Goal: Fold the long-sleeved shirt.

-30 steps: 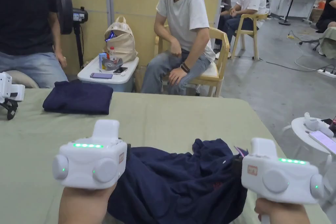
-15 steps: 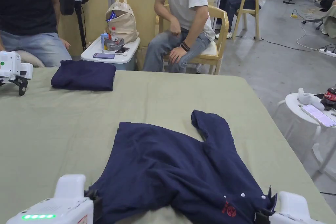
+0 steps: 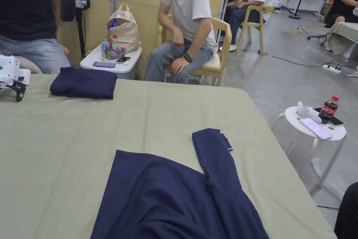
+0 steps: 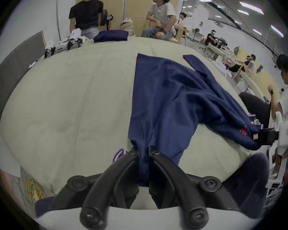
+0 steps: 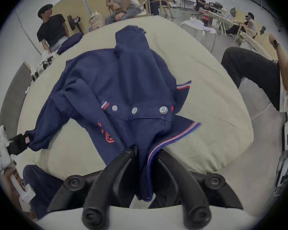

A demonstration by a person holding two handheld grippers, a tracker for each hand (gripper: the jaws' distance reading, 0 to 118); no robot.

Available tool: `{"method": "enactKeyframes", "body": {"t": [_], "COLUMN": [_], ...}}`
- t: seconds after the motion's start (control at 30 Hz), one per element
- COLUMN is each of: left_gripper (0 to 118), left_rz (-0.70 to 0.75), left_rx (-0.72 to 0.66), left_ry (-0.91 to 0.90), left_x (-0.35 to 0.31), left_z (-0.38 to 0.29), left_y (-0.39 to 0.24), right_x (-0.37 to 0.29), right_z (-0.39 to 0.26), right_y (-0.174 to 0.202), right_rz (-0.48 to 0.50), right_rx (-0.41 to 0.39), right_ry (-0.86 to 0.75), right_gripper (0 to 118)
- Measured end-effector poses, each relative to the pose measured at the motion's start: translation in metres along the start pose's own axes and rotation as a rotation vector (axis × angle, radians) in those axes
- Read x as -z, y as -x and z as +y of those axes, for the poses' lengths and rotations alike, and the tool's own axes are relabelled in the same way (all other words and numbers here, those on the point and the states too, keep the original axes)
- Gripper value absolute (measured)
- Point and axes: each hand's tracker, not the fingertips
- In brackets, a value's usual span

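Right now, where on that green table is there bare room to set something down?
The widest bare patch of the table lies between the folded navy garment at the far left and the spread shirt. The strip left of the shirt is free too. The far left edge holds spare devices.

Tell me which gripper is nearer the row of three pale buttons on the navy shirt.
Right. The right gripper pinches the striped collar just below the pale buttons; the left gripper holds the navy shirt farther out on its own side.
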Motion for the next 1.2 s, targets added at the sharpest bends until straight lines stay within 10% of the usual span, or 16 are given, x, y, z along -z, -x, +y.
{"method": "enactKeyframes", "body": {"t": [0.03,0.13,0.23,0.4,0.5,0.63,0.67,0.73,1.2], "left_gripper": [6,25,115,106,65,16,5,2,0], "left_rz": [-0.001,0.004,-0.042,-0.158,-0.12,-0.101,-0.117,-0.207,-0.081], "left_rx": [0.001,0.033,0.026,-0.036,0.045,0.014,0.0,-0.02,0.031], "left_ry": [-0.026,-0.099,-0.187,-0.183,-0.254,-0.253,-0.241,-0.197,-0.193], "left_x": [-0.007,-0.038,-0.073,-0.092,-0.096,-0.097,-0.097,-0.096,-0.039], "left_z": [0.006,0.025,0.034,0.024,0.004,-0.004,-0.004,-0.003,0.039], "left_y": [-0.001,-0.004,-0.01,-0.026,-0.042,-0.05,-0.048,-0.047,-0.05], "right_x": [-0.011,-0.05,-0.103,-0.121,-0.108,-0.104,-0.103,-0.106,-0.046], "right_z": [0.002,0.007,0.004,-0.026,-0.049,-0.067,-0.069,-0.075,0.054], "right_y": [-0.001,-0.003,0.007,0.044,0.055,0.062,0.062,0.066,0.012], "right_rz": [0.017,0.066,0.035,0.004,0.003,0.036,0.035,0.004,0.128], "right_rx": [0.014,-0.025,-0.066,-0.121,-0.166,-0.195,-0.193,-0.209,-0.124], "right_ry": [-0.047,-0.187,-0.35,-0.447,-0.456,-0.464,-0.464,-0.485,-0.4], "right_gripper": [31,118,114,108,73,55,32,2,1]}}
